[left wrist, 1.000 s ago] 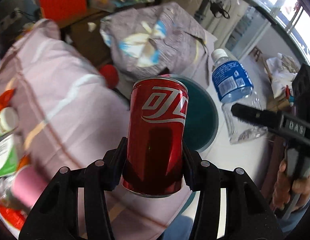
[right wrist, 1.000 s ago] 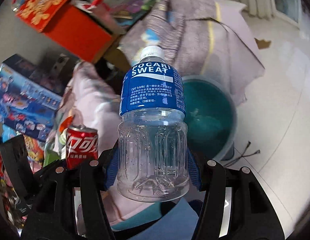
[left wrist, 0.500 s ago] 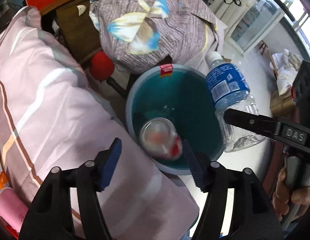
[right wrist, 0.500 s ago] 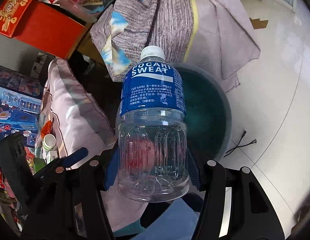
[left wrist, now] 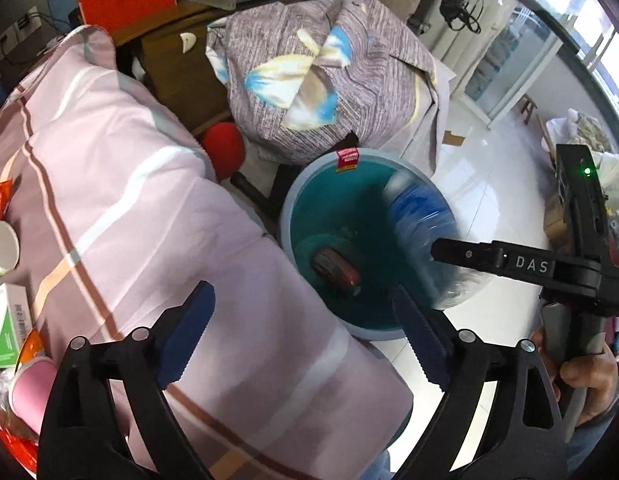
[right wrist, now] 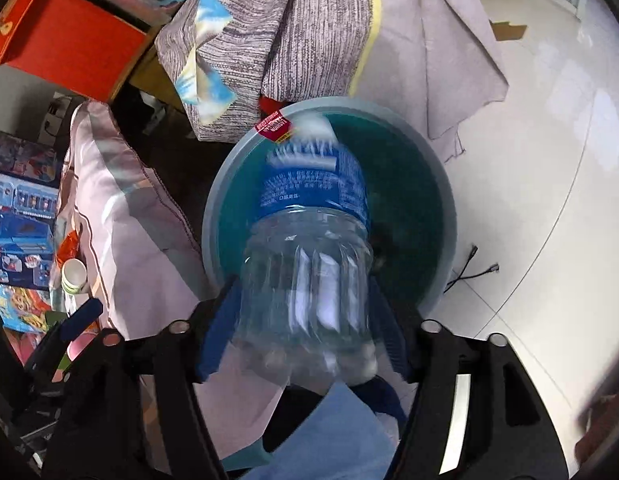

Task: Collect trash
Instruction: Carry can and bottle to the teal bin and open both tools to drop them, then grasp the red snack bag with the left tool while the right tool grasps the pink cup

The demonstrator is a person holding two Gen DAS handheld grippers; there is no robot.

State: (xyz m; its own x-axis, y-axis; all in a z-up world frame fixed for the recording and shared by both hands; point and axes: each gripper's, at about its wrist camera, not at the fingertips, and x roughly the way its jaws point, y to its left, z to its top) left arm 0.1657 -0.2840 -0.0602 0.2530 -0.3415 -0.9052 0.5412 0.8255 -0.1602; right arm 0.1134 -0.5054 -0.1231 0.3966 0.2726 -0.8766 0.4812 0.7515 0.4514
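The can (left wrist: 335,269) that the left gripper (left wrist: 305,332) held a second ago now lies in the bin (left wrist: 287,216) at frame centre; its jaws are opening, empty. The right gripper (right wrist: 301,332) is opening too, the blurred bottle (right wrist: 309,256) slipping binward.

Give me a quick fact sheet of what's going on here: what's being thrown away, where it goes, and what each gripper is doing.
Bin: teal bucket on the floor beside a pink quilt
Already inside: red can lying at the bottom
Going in: clear bottle with blue label, blurred, tipping cap-first over the bucket
Left gripper: jaws opening, nothing between them
Right gripper: jaws opening, bottle between them, apparently slipping free
Holder: a person's hand on the right gripper's handle
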